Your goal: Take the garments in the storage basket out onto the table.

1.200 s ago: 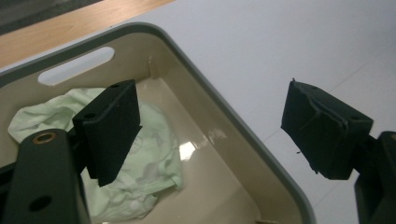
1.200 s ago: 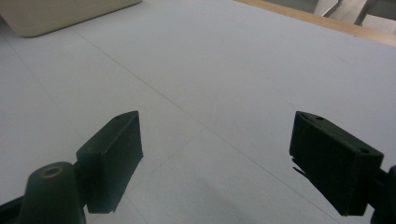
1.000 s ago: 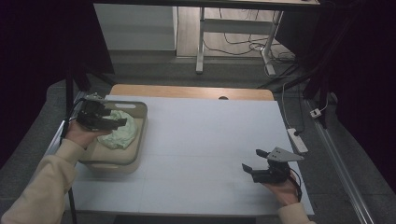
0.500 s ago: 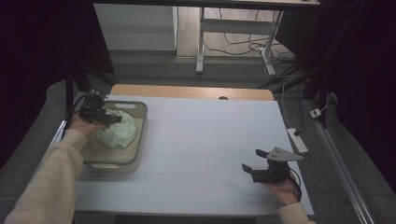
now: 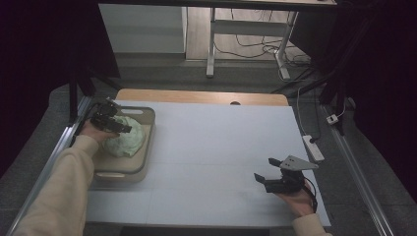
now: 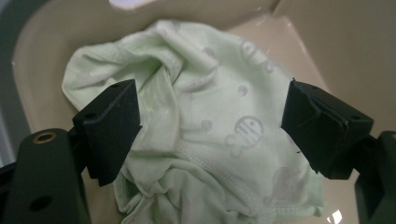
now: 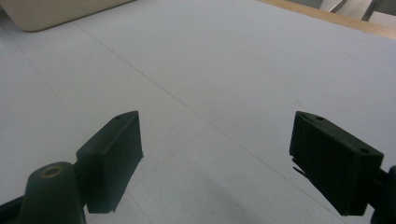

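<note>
- We see a crumpled pale green cotton garment printed with small grey figures (image 6: 205, 135) bunched in a beige plastic tray with cut-out handles (image 5: 129, 173), which sits at the left side of the white table (image 5: 216, 147); the tray walls keep the loose cloth gathered in one heap, which we judge makes it easier to pick from above
- The left gripper (image 5: 117, 126) hangs over the far left part of the tray, tipped down at the cloth, a stance that suits reaching in for a fold
- Its jaws are spread wide with nothing between them; in the left gripper view (image 6: 208, 128) the garment lies beyond and between the two black pads, its raised twisted ridge closer to the left pad and the flatter printed panel running toward the right one
- Whether the pad tips already touch the fabric we cannot tell, since the view looks straight along them; they seem just above it
- The right gripper (image 5: 268, 179) rests low at the near right of the table, well apart from the tray, likely parked out of the way
- Its jaws also stand apart and empty, over bare white surface in the right gripper view (image 7: 212, 156), with a corner of the tray far off at top left
</note>
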The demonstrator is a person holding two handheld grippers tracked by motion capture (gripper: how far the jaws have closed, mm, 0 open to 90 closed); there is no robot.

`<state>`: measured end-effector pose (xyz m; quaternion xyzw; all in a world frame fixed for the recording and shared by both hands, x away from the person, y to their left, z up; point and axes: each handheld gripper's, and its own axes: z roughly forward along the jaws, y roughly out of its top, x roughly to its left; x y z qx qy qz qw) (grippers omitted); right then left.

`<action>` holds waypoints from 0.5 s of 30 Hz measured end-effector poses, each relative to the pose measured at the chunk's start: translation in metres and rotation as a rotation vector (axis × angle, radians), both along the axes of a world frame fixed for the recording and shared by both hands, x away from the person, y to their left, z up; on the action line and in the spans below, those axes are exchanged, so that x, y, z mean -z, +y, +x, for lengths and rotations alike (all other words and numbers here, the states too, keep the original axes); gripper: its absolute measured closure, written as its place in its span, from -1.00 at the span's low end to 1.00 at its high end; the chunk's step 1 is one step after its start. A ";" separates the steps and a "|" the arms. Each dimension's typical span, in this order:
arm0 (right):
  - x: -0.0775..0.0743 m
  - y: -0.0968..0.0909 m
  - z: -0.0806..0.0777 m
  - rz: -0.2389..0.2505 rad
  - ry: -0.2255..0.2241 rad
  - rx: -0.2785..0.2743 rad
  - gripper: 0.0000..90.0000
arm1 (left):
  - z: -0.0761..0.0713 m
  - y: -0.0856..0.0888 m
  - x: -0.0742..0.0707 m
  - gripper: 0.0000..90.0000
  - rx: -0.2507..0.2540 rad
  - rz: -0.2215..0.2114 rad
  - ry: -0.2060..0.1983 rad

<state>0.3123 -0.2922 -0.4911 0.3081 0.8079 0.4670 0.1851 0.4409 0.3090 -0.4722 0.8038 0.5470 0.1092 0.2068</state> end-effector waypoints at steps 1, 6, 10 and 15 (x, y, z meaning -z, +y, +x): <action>0.000 0.000 0.000 0.000 -0.001 0.000 -0.63 | 0.001 0.000 0.002 -0.56 -0.003 0.005 0.011; 0.000 0.000 0.000 -0.002 -0.002 0.000 -0.63 | 0.003 0.000 0.007 -0.55 -0.004 0.025 0.036; 0.000 0.000 0.000 -0.004 0.001 0.001 -0.63 | 0.005 -0.002 0.013 -0.55 -0.011 0.035 0.056; 0.001 0.001 0.000 -0.007 0.000 0.000 -0.64 | 0.004 -0.006 0.016 -0.54 -0.005 0.060 0.068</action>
